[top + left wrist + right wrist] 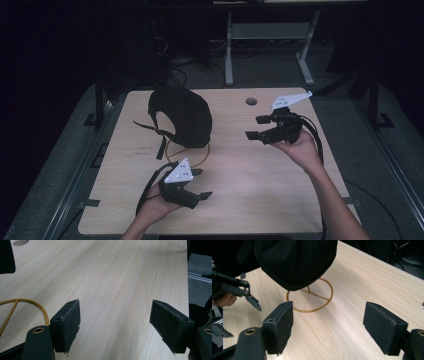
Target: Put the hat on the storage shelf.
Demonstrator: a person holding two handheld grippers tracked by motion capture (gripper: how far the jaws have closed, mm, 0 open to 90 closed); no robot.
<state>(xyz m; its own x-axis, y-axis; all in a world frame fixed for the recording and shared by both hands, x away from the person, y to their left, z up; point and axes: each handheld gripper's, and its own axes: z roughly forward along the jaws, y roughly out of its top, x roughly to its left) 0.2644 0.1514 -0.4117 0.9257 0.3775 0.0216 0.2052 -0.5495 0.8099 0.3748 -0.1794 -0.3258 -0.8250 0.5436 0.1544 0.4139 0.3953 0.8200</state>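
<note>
A black cap (181, 116) with dangling straps rests on a gold wire stand, whose ring base (189, 155) lies on the wooden table (260, 180). My left gripper (201, 183) is open just in front of the ring, over bare wood, with nothing between its pads. Its own view has the gripper (115, 325) beside the ring's edge (27, 301). My right gripper (255, 127) is open to the cap's right, pointing at it. In the right gripper view the open gripper (328, 327) faces the cap (294, 260) and ring (312, 300) from a short distance.
A round cable hole (251, 101) sits in the table's far right part. The left gripper (249, 296), held in a hand, appears at the left of the right gripper view. Dark floor, cables and a grey desk frame (270, 45) lie beyond the table.
</note>
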